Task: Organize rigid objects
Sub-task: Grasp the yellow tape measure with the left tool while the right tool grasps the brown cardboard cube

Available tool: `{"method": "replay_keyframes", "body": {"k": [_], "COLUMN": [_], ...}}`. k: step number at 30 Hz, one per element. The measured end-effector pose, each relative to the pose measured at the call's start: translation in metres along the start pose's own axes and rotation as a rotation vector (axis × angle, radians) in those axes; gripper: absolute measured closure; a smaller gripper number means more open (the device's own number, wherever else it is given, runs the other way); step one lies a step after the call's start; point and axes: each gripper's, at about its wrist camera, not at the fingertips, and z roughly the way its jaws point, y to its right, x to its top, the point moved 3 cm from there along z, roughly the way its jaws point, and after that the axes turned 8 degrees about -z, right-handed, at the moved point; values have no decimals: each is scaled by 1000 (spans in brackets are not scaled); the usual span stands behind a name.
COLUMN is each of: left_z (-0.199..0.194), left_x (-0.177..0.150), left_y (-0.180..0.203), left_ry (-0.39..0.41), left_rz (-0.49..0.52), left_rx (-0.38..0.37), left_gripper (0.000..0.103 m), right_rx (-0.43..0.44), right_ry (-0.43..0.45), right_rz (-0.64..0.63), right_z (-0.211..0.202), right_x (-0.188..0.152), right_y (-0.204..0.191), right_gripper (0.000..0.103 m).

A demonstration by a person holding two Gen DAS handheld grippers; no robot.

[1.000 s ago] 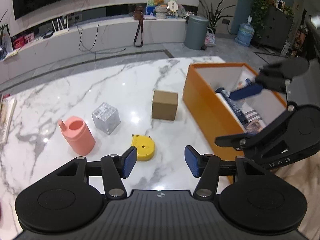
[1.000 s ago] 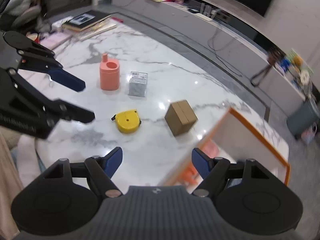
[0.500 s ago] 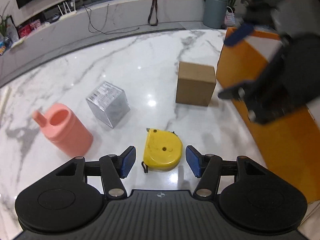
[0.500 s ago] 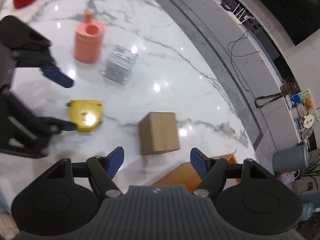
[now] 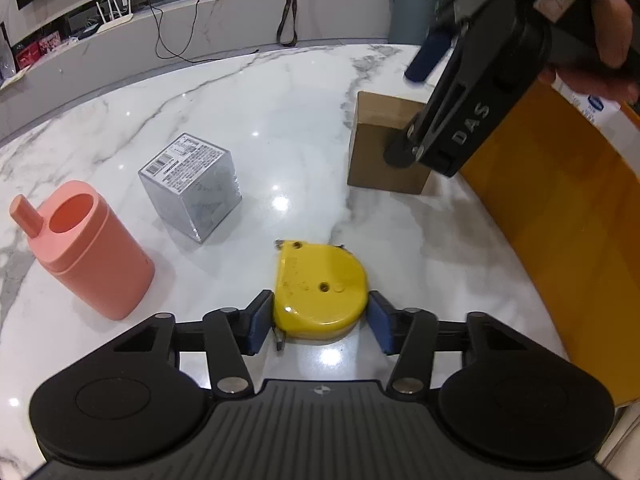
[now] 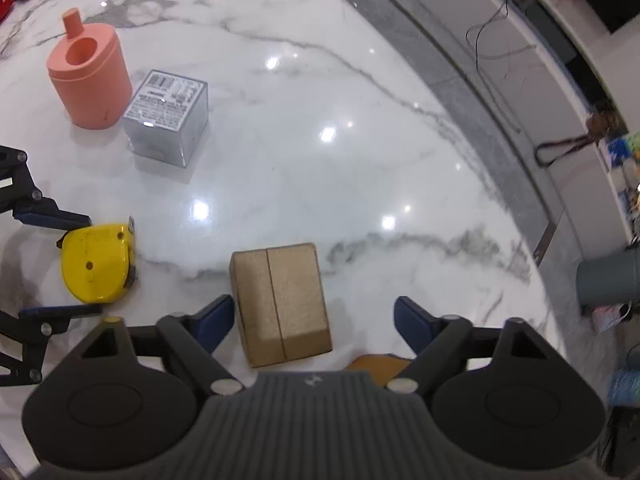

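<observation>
A yellow tape measure lies flat on the white marble table. My left gripper is open with its blue pads on either side of the tape measure, close to it. The tape measure also shows in the right wrist view. A brown cardboard box stands between the open jaws of my right gripper, nearer the left pad. The box is partly hidden by the right gripper in the left wrist view.
A pink cup with a spout and a clear plastic cube stand on the left of the table. A large orange box stands at the right edge. A grey bin stands on the floor beyond.
Both grippers have moved down and forward. The left one now straddles the tape measure; the right one has left the orange box and now straddles the cardboard box.
</observation>
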Motion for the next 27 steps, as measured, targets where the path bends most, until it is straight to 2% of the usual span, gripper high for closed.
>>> {"method": "replay_keyframes", "body": {"k": [1,3,6,13,18,21,27], "left_z": [-1,-1,-4,-22,-33,-36,-36], "left_x": [0,1,0,-14,-30,-35,-35], "left_y": [0,-1,-3,-16,-15,-13,-16], "left_ry": [2,2,-24,-133,-201,-200,-151], "left_rz": [1,2,-9,-91,-84,-78,-62], "left_rx": [-1,-3,7,74,106,96,81], "left_gripper": [46,46,46,47,47,47,46], "right_rx": [17,48,38,103,79,93,33], "right_ry": [-5,-8,-13,-10,-42,-33,16], "right_rz": [16,48,83,86,139,166,264], "right_z": [1,-1,-9,-36,-53,-61,-64], "right_x": [-1,-2,-7,-26,-37,-41,-43], "right_y": [-1,-4,-17,-79,-118,-135,-146], "right_gripper": [35,51,56,57,57,57,56]}}
